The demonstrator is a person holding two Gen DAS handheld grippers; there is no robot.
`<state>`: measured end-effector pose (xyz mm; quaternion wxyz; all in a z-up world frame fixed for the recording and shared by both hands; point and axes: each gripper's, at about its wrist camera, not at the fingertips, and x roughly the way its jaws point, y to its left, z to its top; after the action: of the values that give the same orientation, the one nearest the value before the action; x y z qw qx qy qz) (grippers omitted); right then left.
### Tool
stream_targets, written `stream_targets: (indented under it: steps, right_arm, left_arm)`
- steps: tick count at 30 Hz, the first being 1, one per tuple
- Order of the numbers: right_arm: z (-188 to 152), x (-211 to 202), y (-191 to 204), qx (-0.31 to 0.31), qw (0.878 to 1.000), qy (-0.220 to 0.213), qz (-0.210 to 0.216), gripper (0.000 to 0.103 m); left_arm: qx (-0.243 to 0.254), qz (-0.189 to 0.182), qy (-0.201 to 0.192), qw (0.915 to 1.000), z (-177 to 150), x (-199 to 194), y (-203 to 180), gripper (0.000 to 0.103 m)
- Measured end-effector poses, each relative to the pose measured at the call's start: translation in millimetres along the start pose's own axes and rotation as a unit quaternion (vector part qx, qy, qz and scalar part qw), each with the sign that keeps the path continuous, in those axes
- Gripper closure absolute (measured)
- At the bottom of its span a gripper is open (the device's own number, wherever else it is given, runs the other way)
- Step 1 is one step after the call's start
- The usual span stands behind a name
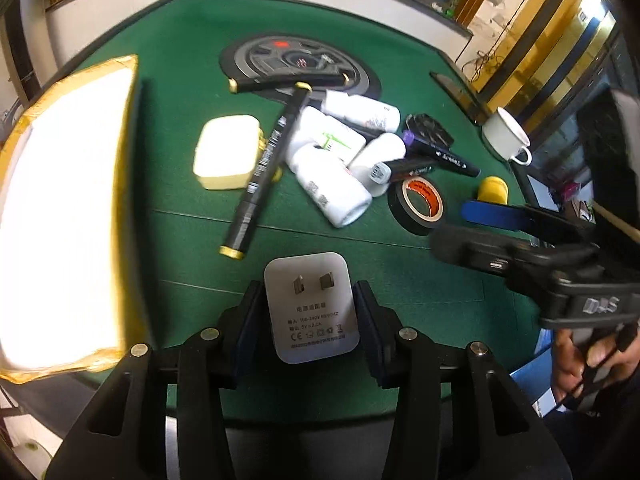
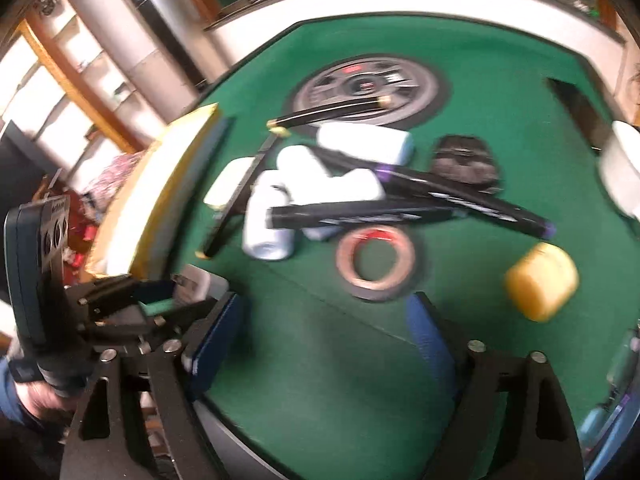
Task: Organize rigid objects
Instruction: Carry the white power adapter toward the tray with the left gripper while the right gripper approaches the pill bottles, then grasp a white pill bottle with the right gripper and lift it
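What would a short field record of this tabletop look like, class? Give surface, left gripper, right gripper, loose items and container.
surface: green felt table
left gripper: shut on white power adapter, prongs facing the camera
right gripper: open, nothing between its fingers
loose items: white bottles, black markers, black tape roll, small yellow piece, white cup
container: tape-edged box, at left

Both grippers are matte black plastic: the left gripper (image 1: 308, 312) and right gripper (image 2: 324, 332) share slotted finger arms, round silver screws at the pivots and dark blue pads (image 2: 428, 332) (raised grey lettering marks the right one's body). A blue sleeve (image 2: 8, 384) shows.
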<state>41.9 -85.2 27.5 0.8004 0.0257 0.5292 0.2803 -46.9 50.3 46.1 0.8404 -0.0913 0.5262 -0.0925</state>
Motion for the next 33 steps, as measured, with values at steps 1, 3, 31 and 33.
stream_targets:
  steps: [1, 3, 31, 33]
  right_arm:
    - [5, 6, 7, -0.008, 1.000, 0.008, 0.000, 0.025]
    - [14, 19, 18, -0.008, 1.000, 0.020, 0.006, 0.025]
    - [29, 54, 55, 0.040, 0.995, 0.090, 0.009, 0.072]
    - [27, 43, 60, 0.042, 0.996, 0.077, 0.021, 0.072]
  left_arm:
    - [-0.004, 0.001, -0.007, 1.0000, 0, -6, 5, 0.060]
    - [-0.008, -0.002, -0.022, 0.9997, -2, -11, 8, 0.060]
    - [-0.051, -0.012, -0.091, 0.9944, 15, -61, 92, 0.060]
    - [-0.057, -0.013, -0.094, 0.9938, 17, -62, 100, 0.060]
